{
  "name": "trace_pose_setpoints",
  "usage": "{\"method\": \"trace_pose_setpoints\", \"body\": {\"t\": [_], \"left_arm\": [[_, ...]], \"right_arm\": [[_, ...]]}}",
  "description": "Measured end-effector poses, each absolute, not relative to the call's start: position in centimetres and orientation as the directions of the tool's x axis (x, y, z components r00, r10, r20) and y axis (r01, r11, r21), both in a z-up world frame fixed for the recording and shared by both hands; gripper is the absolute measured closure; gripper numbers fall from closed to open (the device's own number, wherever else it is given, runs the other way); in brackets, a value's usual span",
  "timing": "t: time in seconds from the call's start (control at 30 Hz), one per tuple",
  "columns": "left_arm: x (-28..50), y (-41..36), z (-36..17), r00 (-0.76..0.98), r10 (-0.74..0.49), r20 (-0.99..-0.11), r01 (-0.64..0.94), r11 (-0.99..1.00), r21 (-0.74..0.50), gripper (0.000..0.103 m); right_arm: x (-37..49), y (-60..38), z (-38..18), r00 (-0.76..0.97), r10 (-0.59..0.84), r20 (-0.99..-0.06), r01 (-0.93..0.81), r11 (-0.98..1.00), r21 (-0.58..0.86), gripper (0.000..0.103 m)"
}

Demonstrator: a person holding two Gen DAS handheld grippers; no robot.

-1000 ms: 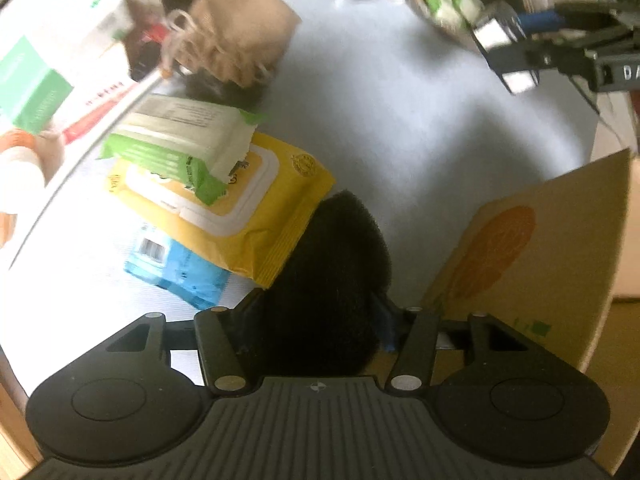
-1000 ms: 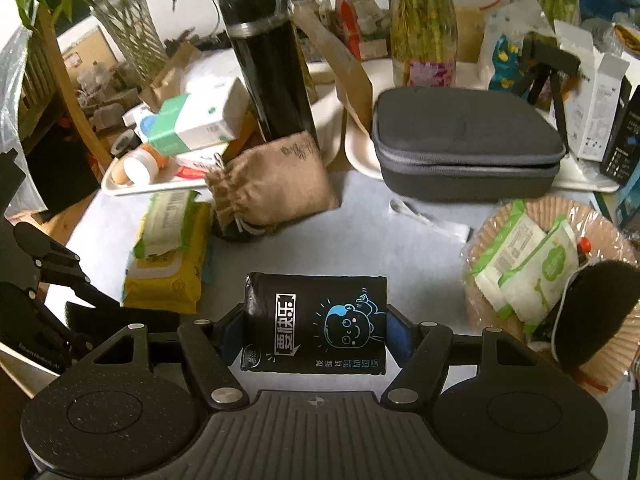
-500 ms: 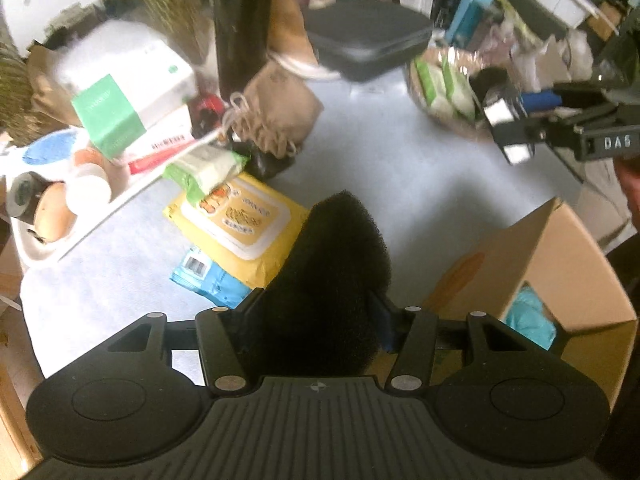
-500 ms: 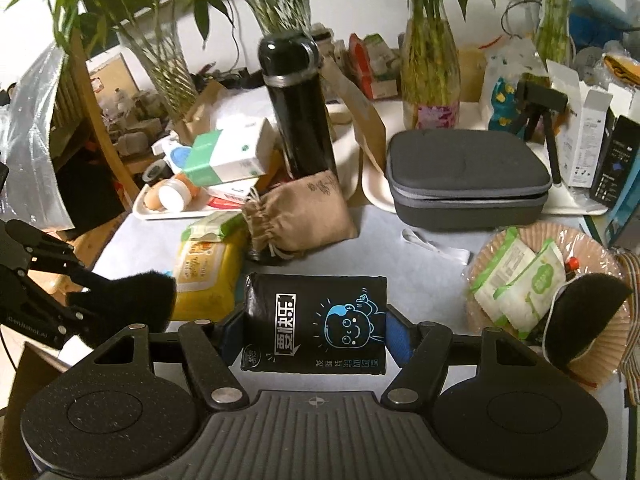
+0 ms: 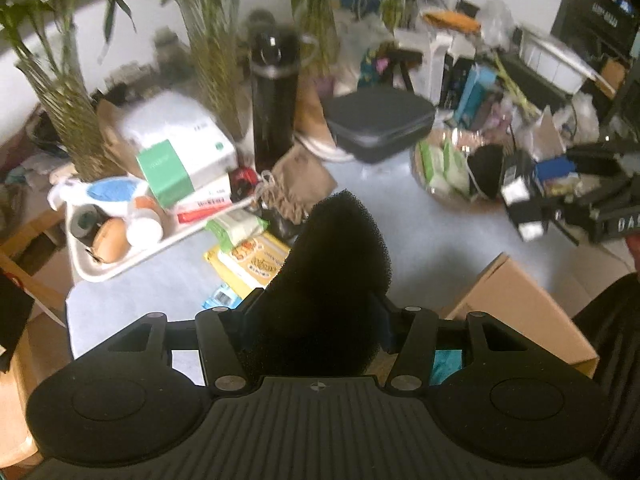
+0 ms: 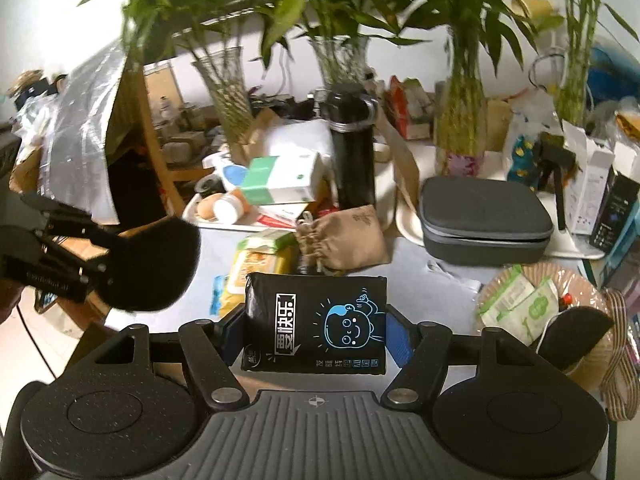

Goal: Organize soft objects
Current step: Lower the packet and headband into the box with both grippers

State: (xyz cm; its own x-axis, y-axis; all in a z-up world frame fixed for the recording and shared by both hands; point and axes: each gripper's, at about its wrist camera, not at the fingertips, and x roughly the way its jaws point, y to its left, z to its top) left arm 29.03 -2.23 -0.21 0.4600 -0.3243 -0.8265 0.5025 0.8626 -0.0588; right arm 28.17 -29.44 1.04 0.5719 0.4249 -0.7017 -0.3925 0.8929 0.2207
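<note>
Sponges [image 5: 332, 280]: two; wipe packs in basket [image 6: 516, 300]: two.

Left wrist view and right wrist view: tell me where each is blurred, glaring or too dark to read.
Left wrist view: background smeared, the black flask soft; the black sponge between the jaws is a near-featureless dark mass. Right wrist view: sharper, print on the black tissue pack readable; the white wall blows out; fisheye bends the edges.
</note>
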Motion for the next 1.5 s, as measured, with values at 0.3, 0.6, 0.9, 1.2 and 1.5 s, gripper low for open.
{"method": "trace_pose_setpoints", "body": {"t": [0.3,0.6,0.9,1.2,1.5], "left_arm": [[24.6,-1.9,3.2,0.533,-0.344,-0.773,0.472,0.879,-0.066,0.049],[20.4,-2.2,4.4,0.570,-0.353,-0.742,0.451,0.889,-0.076,0.049],[17.6,-2.1,3.0,0.555,-0.341,-0.759,0.415,0.904,-0.103,0.049],[17.1,-1.1,0.3,0.507,-0.366,-0.781,0.331,0.919,-0.216,0.047],[15.7,0.0,-0.2,0.588,-0.314,-0.745,0.196,0.949,-0.246,0.027]], "right_arm": [[24.9,-28.8,2.8,0.574,0.453,-0.682,-0.441,0.873,0.208,0.032],[21.5,-28.0,3.2,0.550,0.472,-0.689,-0.487,0.852,0.194,0.032],[18.7,-28.1,3.4,0.532,0.463,-0.709,-0.500,0.848,0.179,0.032],[16.9,-28.0,3.1,0.516,0.457,-0.724,-0.500,0.847,0.179,0.032],[16.0,-28.0,2.5,0.507,0.445,-0.738,-0.486,0.855,0.181,0.032]]}}
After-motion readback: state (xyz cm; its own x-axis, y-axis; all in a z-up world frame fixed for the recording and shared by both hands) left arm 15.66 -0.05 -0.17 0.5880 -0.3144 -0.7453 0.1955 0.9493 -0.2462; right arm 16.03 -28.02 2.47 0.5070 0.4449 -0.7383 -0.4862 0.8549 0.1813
